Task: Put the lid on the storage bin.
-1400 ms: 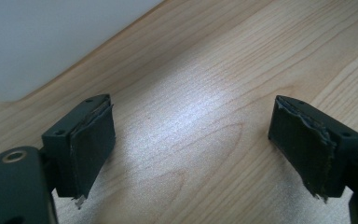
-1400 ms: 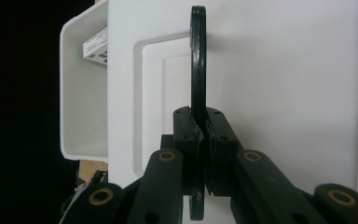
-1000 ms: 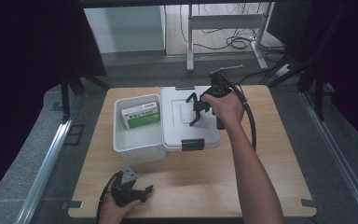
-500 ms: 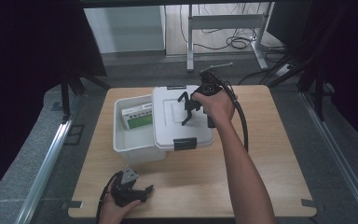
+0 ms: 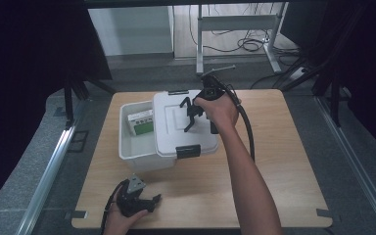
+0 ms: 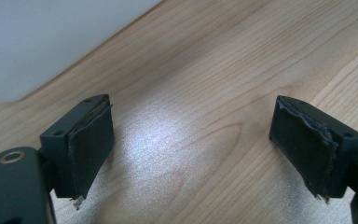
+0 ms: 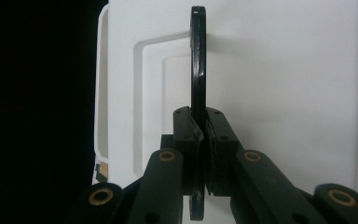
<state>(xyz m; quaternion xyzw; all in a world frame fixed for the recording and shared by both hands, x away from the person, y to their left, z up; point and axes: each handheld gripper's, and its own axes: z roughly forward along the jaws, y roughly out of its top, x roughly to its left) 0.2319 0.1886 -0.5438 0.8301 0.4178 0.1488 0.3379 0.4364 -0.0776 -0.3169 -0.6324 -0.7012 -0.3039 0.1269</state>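
- My bench [image 5: 274, 161] is pale wood-grain, bare across its right half, with a soft glare on the grain between my left gripper's pads.
- Around it: grey floor, dark curtains at both sides, a metal desk frame [image 5: 235, 29] and loose cables [image 5: 247, 45] beyond.
- My right gripper [image 5: 191, 113] is clamped on the black handle [image 7: 197, 60] of the white lid [image 5: 186, 125], which partly covers the white bin [image 5: 132, 147].
- My left gripper [image 5: 144, 203] rests near the front edge, jaws wide, holding nothing.
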